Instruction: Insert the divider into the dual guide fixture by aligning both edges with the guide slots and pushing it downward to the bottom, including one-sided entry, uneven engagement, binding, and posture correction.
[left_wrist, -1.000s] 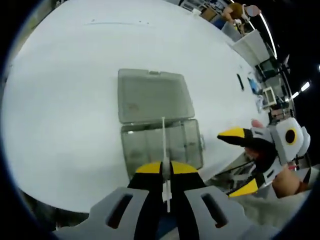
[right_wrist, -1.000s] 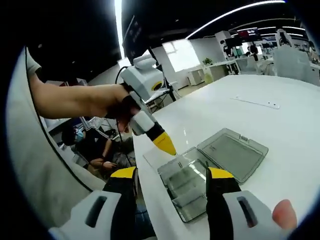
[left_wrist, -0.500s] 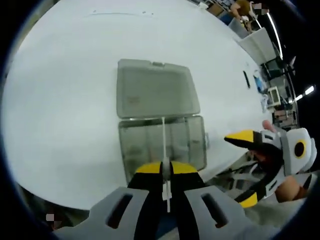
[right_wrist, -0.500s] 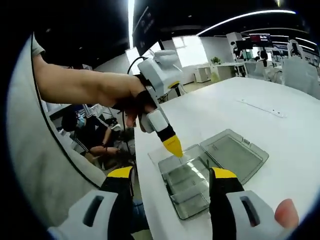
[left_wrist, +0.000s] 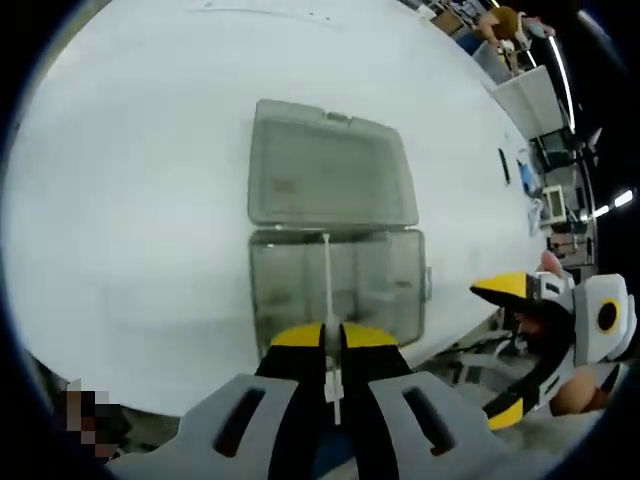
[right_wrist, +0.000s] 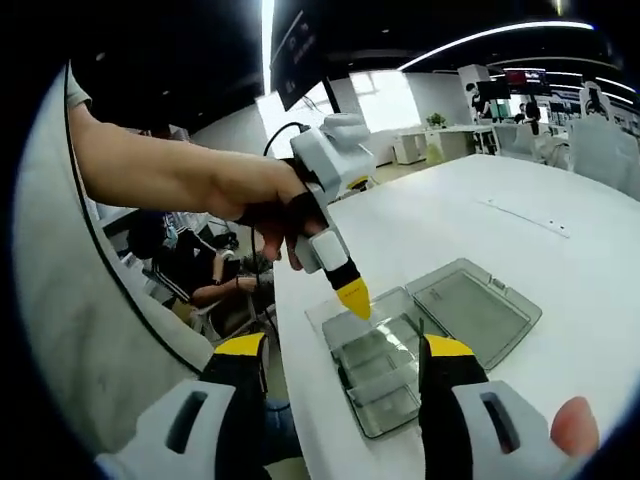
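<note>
Over the box: the left gripper (left_wrist: 333, 338) hangs above the open compartment box (left_wrist: 338, 290), its yellow-tipped jaws pressed together on the divider.
Divider: a thin clear plastic divider (left_wrist: 328, 285) runs forward from the left gripper's jaws, seen edge-on as a pale line across the middle of the box's tray; in the right gripper view it shows as a clear sheet (right_wrist: 392, 332) standing above the tray. Whether its edges sit in any guide slots cannot be told.
Box: smoky, see-through, lid (left_wrist: 330, 170) swung fully open and lying flat on the table beyond the tray; the tray is split into several compartments. In the right gripper view the box (right_wrist: 430, 335) lies near the table's edge.
Table: a broad white table (left_wrist: 130, 180) carries the box.
Right gripper: in its own view the right gripper (right_wrist: 343, 348) has its two yellow-tipped jaws spread wide, nothing between them, the box lying between and beyond them. In the left gripper view it (left_wrist: 515, 345) sits off the table's edge, to the right of the box, jaws apart.
Hand on left gripper: in the right gripper view a person's hand (right_wrist: 262, 205) grips the white body of the left gripper (right_wrist: 352, 297), whose yellow tip points down at the box.
Behind the box: a seated person (right_wrist: 195, 275) beside the table's edge, desks and strip lights farther off.
</note>
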